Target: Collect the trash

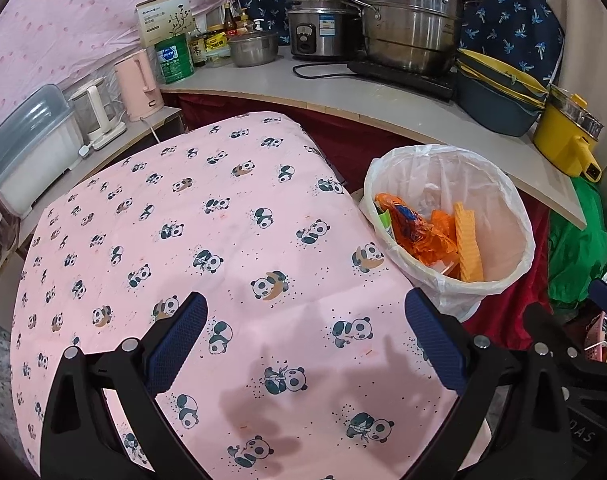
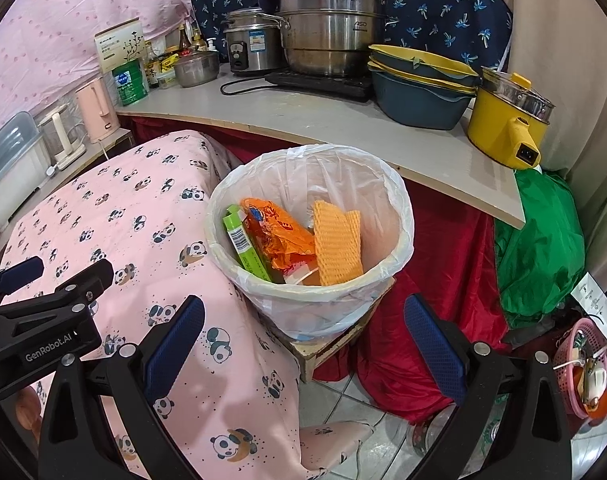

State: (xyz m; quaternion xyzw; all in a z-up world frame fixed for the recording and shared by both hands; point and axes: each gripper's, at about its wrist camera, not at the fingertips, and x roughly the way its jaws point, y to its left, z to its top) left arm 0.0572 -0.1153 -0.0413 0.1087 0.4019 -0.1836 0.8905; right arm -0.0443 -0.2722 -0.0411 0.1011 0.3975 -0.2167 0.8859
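A trash bin (image 2: 399, 208) lined with a white bag stands on a low wooden stool beside the table. It holds an orange wrapper (image 2: 283, 236), a green box (image 2: 243, 240) and an orange foam net (image 2: 337, 244). It also shows in the left wrist view (image 1: 519, 216). My right gripper (image 2: 303, 340) is open and empty, just in front of the bin. My left gripper (image 1: 303, 340) is open and empty above the pink panda tablecloth (image 1: 207, 240), left of the bin. The left gripper's body (image 2: 43, 320) shows in the right wrist view.
A grey counter (image 2: 303, 120) behind the bin carries steel pots (image 2: 327, 28), stacked basins (image 2: 419, 88) and a yellow electric pot (image 2: 507, 120). Kettles (image 1: 139, 84) stand at the left. Red cloth (image 2: 435, 248), a green bag (image 2: 539, 248) and a pink basket (image 2: 583, 368) lie at the right.
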